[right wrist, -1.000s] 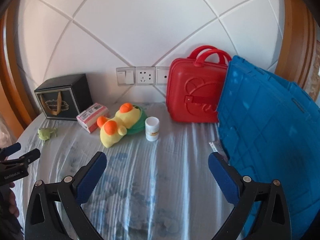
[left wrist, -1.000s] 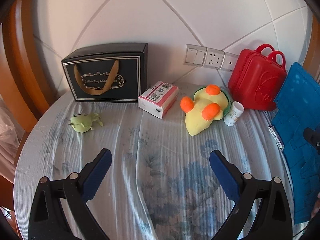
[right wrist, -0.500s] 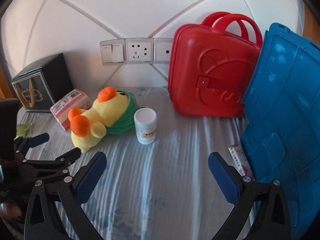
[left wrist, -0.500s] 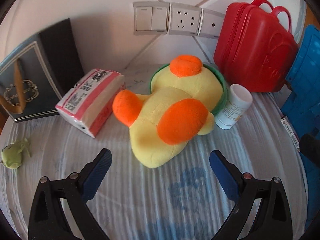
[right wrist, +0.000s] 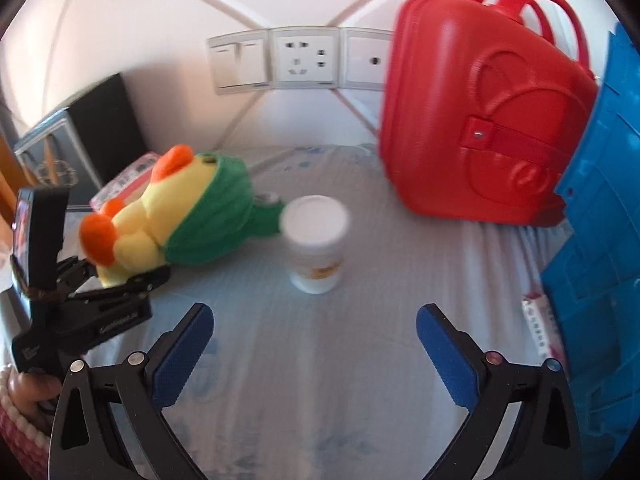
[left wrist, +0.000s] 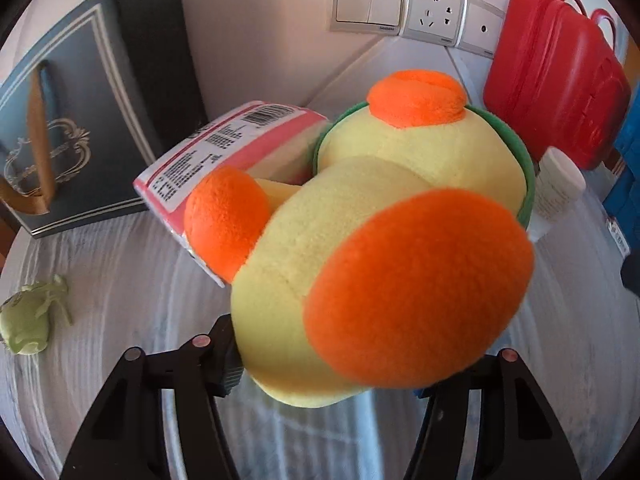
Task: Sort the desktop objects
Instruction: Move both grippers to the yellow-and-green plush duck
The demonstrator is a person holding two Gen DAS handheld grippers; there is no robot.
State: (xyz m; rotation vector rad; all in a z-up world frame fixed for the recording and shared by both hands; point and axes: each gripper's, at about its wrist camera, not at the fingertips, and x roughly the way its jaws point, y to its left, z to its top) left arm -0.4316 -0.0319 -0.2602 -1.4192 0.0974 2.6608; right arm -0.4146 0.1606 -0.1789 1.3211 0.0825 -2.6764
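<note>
Left claw [left wrist: 332,364] filled the bottom of its own view with its jaws, which had just been closing, drawn in against the lower body of the yellow plush duck [left wrist: 360,240]; the blue pads were hidden behind the plush, pressed into either side of it. Behind the duck lay a pink tissue pack [left wrist: 224,156], touching it, with a dark gift box [left wrist: 80,112] standing against the wall, a small green toy [left wrist: 28,320] on the striped cloth of the table [left wrist: 132,272], and a white bottle [left wrist: 556,188] just beside the duck's green hood. A red case [left wrist: 560,76] stood closed at the wall. From the right wrist view, the right claw [right wrist: 316,348] hung with its jaws wide apart and nothing between them, the white bottle [right wrist: 316,248] upright on the table [right wrist: 320,380] beyond its tips. The left claw [right wrist: 100,276] gripped the duck [right wrist: 168,216] at far left. The red case [right wrist: 480,120] leaned against a blue crate [right wrist: 600,240]; their contents could not be seen.
</note>
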